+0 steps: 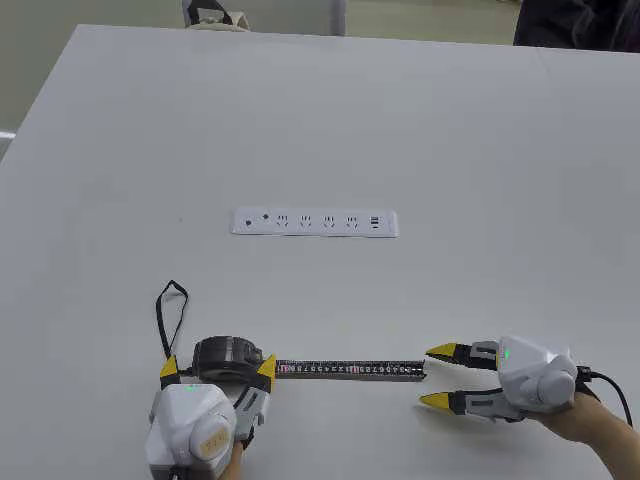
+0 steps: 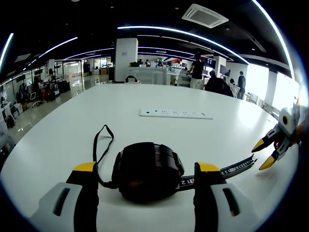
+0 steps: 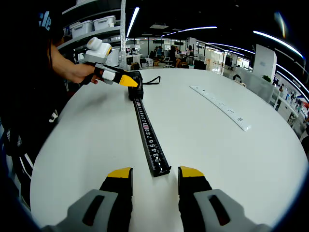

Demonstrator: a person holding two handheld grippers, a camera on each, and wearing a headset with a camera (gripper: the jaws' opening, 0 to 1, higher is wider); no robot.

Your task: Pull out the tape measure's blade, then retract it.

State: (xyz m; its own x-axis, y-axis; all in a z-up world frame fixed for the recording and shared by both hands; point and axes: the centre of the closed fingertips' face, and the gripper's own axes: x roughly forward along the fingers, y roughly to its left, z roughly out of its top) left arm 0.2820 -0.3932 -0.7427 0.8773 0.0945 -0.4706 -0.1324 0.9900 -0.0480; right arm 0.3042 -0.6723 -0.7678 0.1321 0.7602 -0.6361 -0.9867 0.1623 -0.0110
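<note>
**A:** Whereabouts for the tape measure case (image 1: pixel 226 354)?

**B:** Flat on the white table (image 1: pixel 300 120), on the person's side of the power strip (image 1: pixel 315 222) and well apart from it, roughly level with its left end. Black, with a wrist strap (image 1: pixel 172 310) looping off toward the strip.

**A:** And the blade (image 1: pixel 350 369)?

**B:** Drawn out to the right of the case and lying flat on the table, roughly parallel to the power strip. Ends a little beyond the strip's right end. Numbers facing up in the right gripper view.

**A:** State of the left gripper (image 2: pixel 146 167)?

**B:** Spread around the case, one jaw on each side. Slim gaps on both sides in the left gripper view, so not pinching it.

**A:** And the right gripper (image 3: pixel 155 172)?

**B:** Released as well. Parted, with the blade's free end (image 3: pixel 161 170) between the yellow fingertips (image 3: pixel 119 173) and touching neither. Held low over the table on the near side of the power strip, past its right end.

**A:** Anything between the blade and the strip?

**B:** Only bare white tabletop.
</note>
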